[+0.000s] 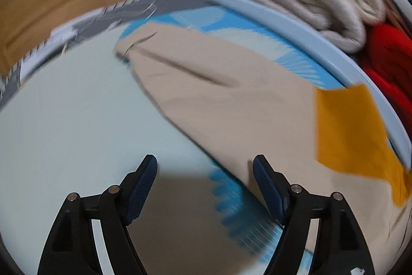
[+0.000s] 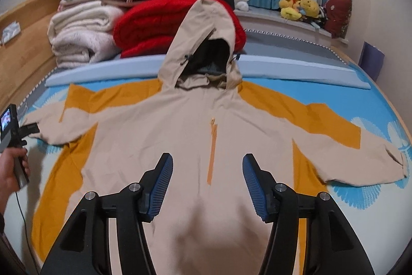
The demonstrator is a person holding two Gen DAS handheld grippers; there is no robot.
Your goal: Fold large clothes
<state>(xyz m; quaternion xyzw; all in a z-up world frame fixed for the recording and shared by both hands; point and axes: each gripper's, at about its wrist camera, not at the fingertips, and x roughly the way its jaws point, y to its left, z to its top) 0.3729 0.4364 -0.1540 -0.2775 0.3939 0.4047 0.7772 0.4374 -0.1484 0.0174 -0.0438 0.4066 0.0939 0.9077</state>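
Note:
A beige hooded jacket (image 2: 195,125) with orange panels lies flat, front up, on the bed, both sleeves spread out and the hood pointing to the far side. My right gripper (image 2: 206,164) is open and empty above the jacket's lower chest, either side of the orange zip. My left gripper (image 1: 204,166) is open and empty just above the sheet beside the jacket's left sleeve (image 1: 206,84), whose cuff points away. The left gripper also shows in the right wrist view (image 2: 28,129) at the far left, held in a hand near that sleeve's cuff.
The bed has a pale blue sheet with feather prints (image 2: 365,187). Folded cream blankets (image 2: 79,35) and a red blanket (image 2: 152,25) are stacked at the head. A wooden bed frame (image 2: 23,43) runs on the left. Plush toys (image 2: 298,4) sit on a ledge.

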